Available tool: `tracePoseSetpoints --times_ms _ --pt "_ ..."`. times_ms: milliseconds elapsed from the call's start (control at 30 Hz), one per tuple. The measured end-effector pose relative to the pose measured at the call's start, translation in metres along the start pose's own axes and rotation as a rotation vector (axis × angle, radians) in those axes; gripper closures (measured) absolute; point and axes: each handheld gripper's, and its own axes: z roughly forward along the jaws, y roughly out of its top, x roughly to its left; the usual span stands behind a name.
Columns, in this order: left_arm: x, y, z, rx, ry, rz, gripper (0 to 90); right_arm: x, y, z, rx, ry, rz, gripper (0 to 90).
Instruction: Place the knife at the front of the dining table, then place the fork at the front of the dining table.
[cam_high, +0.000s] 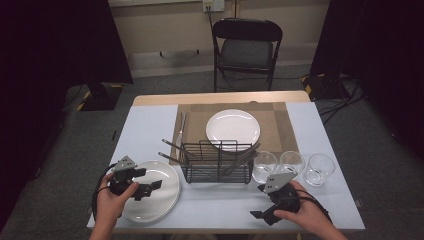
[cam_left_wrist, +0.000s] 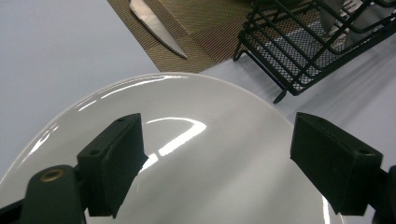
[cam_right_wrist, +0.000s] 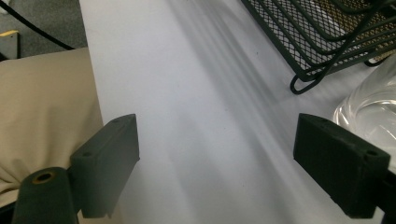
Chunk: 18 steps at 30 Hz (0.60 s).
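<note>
Both hand-held grippers: left, right, matte black, blocky screw-holed jaws, grey triangular top plates, black cables.

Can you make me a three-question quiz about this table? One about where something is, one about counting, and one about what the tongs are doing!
1. Where are the left tongs?
A. Over the near white plate
B. Inside the black wire rack
C. On the chair

2. How many clear glasses stand in the row right of the rack?
A. One
B. Three
C. Five

3. What state are the right tongs in?
A. Shut on a glass
B. Shut on a knife
C. Open and holding nothing

Answers:
1. A, the left gripper view shows both jaws above the plate's shiny white surface.
2. B, the high view shows three glasses side by side.
3. C, the right gripper view shows the jaws wide apart with bare table between them.
</note>
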Motion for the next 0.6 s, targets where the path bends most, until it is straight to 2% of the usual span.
tracePoseSetpoints --times_ms 167,500,600 --pt "0.0 0.0 -0.002 -0.008 0.005 -0.008 17.3 0.001 0.002 -0.004 0.011 0.006 -0.012 13.4" --pt "-0.001 0.001 0.001 -0.005 0.005 -0.004 17.3 -0.002 0.006 -0.016 0.017 0.011 0.0 13.4" --pt "0.0 0.001 0.001 0.004 0.005 0.008 17.3 -0.004 0.008 -0.02 0.014 0.006 -0.003 13.4"
